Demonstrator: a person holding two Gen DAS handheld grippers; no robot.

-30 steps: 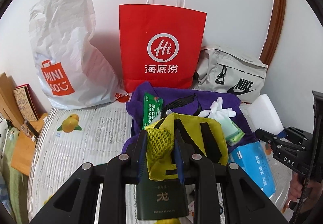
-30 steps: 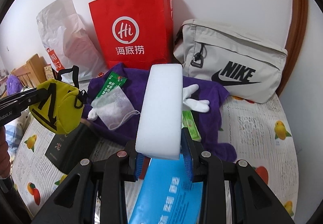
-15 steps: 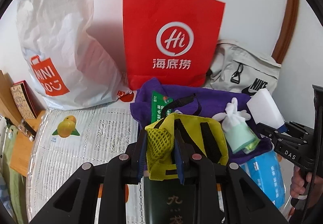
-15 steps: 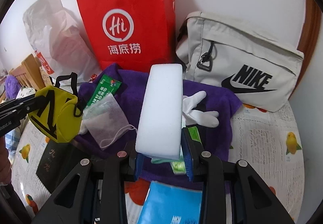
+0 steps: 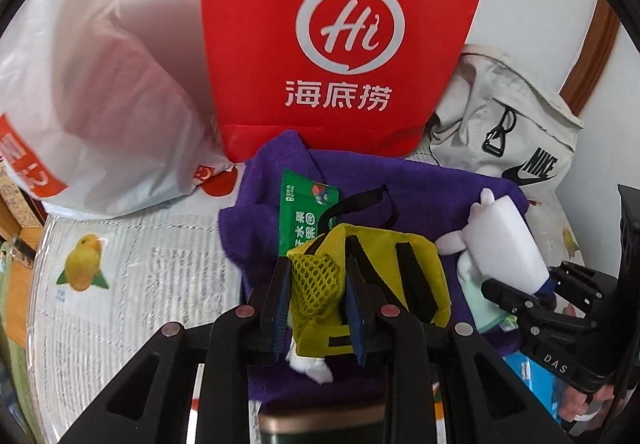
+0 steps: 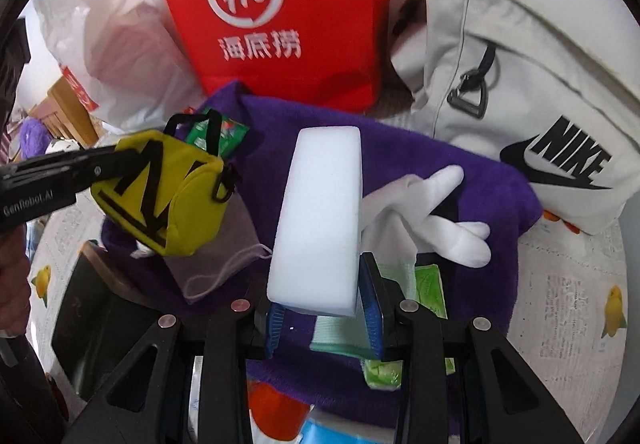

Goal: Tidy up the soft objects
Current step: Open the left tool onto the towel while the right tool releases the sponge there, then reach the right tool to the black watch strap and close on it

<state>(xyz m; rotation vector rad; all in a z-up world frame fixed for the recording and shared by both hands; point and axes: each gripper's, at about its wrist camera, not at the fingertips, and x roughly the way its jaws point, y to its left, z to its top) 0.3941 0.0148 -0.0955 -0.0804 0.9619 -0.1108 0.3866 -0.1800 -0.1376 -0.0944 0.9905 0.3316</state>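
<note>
1. White quilted bedcover (image 5: 132,284) printed with yellow fruit, seen from the left wrist; a white wall behind. Against that wall stand a red paper bag (image 5: 344,44), a crumpled white plastic bag (image 5: 100,116) to its left and a grey sling bag (image 5: 508,132) to its right.
2. Purple towel (image 5: 400,184) spread in front of the red bag, with a green sachet (image 5: 304,216) lying on it.
3. Left gripper (image 5: 316,300): jaws drawn close, clamped on the mesh side of a yellow pouch (image 5: 380,276), which is held above the towel; its black strap loops upward.
4. Open bedcover lies to the left of the towel; wooden furniture edges the far left.
5. Purple towel (image 6: 440,172) again from the right wrist, with a white glove (image 6: 432,216), a thin mesh bag (image 6: 224,256) and green packets (image 6: 430,284) on it.
6. Right gripper (image 6: 320,320): jaws partly closed, gripping the near end of a white foam block (image 6: 320,220) that stands upright over the towel's middle.
7. The yellow pouch (image 6: 160,196) hangs to the left of the block, apart from it, over the towel's left edge.
8. Bare bedcover (image 6: 568,304) lies right of the towel; a dark box (image 6: 100,308) sits at lower left.
</note>
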